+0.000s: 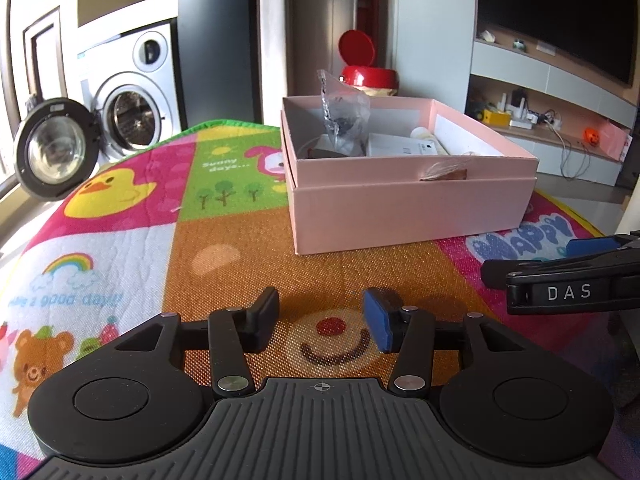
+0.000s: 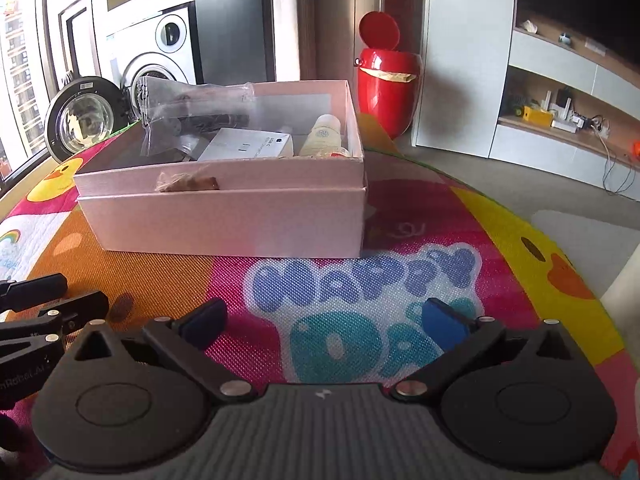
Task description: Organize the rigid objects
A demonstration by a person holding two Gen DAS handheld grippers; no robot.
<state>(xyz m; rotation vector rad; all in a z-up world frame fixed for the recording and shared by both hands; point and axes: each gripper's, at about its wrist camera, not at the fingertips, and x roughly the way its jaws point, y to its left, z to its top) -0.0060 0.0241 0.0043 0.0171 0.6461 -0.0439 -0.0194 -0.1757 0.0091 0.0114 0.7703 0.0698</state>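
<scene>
Two hand-held grippers hovered low over a bright children's play mat [image 1: 224, 248], both pointing toward a pink box [image 1: 408, 200] that sat on the mat ahead of them. The left gripper [image 1: 320, 320] had its jaws partly apart with nothing between them; only the mat's smiling face showed in the gap. The right gripper [image 2: 324, 320] had its jaws spread wide, also empty, above the mat's "HAPPY" lettering. The box stood open, its long side facing the grippers, seated in what looked like its own lid. Inside lay the sorted things: a clear bag [image 2: 192, 112] of dark parts leaning at the back left, a white carton [image 2: 248, 146] in the middle, and a pale bottle [image 2: 324, 136] to the right. A small brown scrap [image 2: 188, 184] clung to the front wall. No loose object lay on the mat near either gripper, so the sorting seemed largely done — or the next piece was out of view. From the left gripper the box sat ahead and slightly right; from the right gripper, ahead and left. Neither was clearly nearer — the box lay between their lines of aim. A red bin [image 2: 386, 80] stood on the floor behind.
</scene>
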